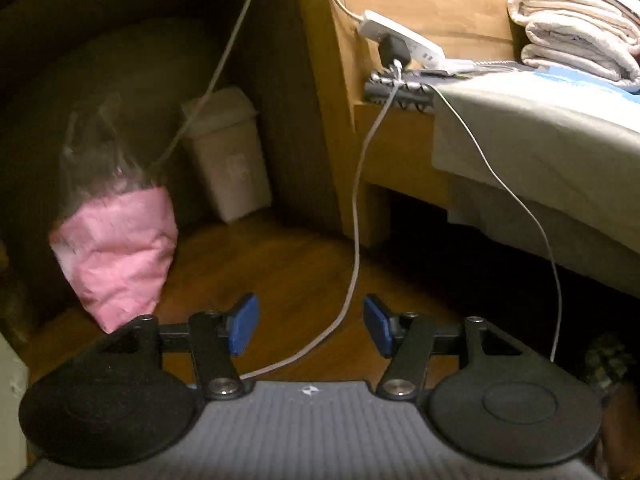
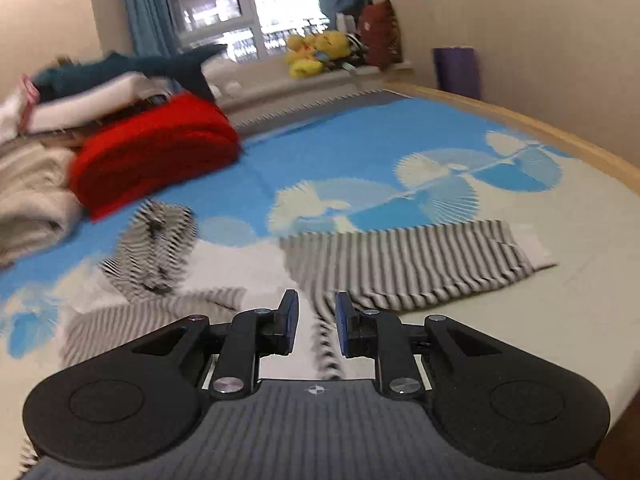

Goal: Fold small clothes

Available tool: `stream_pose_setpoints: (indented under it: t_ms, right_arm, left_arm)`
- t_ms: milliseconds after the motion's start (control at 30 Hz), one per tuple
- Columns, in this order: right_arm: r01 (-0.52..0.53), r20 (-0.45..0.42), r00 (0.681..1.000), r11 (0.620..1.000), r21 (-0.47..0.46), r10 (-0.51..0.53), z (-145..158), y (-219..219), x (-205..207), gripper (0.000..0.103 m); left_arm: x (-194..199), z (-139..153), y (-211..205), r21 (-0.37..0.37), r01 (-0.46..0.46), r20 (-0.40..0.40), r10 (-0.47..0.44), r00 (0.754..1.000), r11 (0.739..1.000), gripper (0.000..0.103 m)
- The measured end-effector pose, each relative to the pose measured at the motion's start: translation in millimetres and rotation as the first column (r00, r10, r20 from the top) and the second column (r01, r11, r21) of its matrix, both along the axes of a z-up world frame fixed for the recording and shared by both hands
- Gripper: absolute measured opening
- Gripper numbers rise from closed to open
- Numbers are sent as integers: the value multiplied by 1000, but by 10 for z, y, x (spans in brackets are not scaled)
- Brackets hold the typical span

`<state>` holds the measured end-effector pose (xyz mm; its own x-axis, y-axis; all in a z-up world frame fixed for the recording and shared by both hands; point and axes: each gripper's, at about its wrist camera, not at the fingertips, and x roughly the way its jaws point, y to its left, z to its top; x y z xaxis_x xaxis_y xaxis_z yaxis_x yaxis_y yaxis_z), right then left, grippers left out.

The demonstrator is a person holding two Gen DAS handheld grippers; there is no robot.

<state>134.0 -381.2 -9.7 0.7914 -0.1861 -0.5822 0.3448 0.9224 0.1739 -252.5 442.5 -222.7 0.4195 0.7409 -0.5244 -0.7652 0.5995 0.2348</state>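
A grey-and-white striped garment (image 2: 404, 264) lies spread on the blue-and-white bed cover (image 2: 360, 152); a second striped piece (image 2: 154, 248) lies bunched to its left. My right gripper (image 2: 317, 322) is low over the striped garment's near edge, jaws a little apart, with striped cloth showing in the gap; the frame is blurred, so I cannot tell if it grips. My left gripper (image 1: 311, 326) is open and empty, off the bed's side, pointing at the wooden floor (image 1: 280, 280) beside the bed frame (image 1: 340, 80).
A folded red blanket (image 2: 156, 156) and stacked cream linens (image 2: 32, 200) sit at the bed's left. Charger cables (image 1: 356, 208) hang from a power strip (image 1: 400, 38). A white bin (image 1: 228, 160) and a bag with pink contents (image 1: 116, 248) stand on the floor. Folded cream towels (image 1: 576, 36) lie on the bed.
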Motion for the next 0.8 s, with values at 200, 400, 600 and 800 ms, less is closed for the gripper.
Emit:
stream_pose_setpoints:
  t_ms: [200,400,600,800]
  right_arm:
    - [32,-43,999,999,-16,-33,-81,-29,12,21]
    - [38,-11,999,999,19,-38,-85,-34,-8,21]
    - [18,15,1000,1000,2,-18,-68,-72,-36,21]
    - [-18,40,999,998,-54,20,-9,-161,-185,29]
  left_arm:
    - [-76,245,-363,-93,-23,49,28,998,995,68]
    - [986,1514,-963,125,205,277,-232,932,971,76]
    - [2591,3013,-1779,378,323,467,-480,743,868,82]
    - [3662,4037,-3064,408,468,545,-620,564,784,84]
